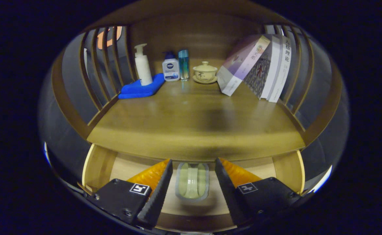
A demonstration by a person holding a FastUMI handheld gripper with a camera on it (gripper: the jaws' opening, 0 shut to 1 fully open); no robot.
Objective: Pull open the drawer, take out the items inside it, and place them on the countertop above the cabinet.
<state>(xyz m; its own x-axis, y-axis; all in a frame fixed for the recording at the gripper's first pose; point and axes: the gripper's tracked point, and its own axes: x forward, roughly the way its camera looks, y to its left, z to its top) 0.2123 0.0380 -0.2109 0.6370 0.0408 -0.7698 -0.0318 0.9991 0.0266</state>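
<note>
I am looking forward along my gripper (191, 186) into a wooden cabinet whose drawer (92, 163) is already pulled open below the bench (194, 124).

Going left to right along the back of the bench: a folded blue cloth (140, 88) with a white pump bottle (142, 65) standing on it, then a small blue-capped bottle (171, 67), a slim blue tube (184, 64) just beside it, a lidded tea cup on a saucer (205, 72), and a row of books (259, 67) leaning to the right against the slatted side.

Lower down, in the open drawer, a pale green oblong item with a grey rim (192, 181) lies flat on the drawer floor. It sits between my gripper's two fingers, which are spread wide and touch nothing; I cannot tell how far above it they hang.

I judge the item to be light and rigid, perhaps a small plastic or silicone tray, though I cannot say for sure. Its smooth top may be slippery. The best hold looks to be across its narrow width, one finger on each long side of the rim, pinched gently near the middle so it does not tip.
</note>
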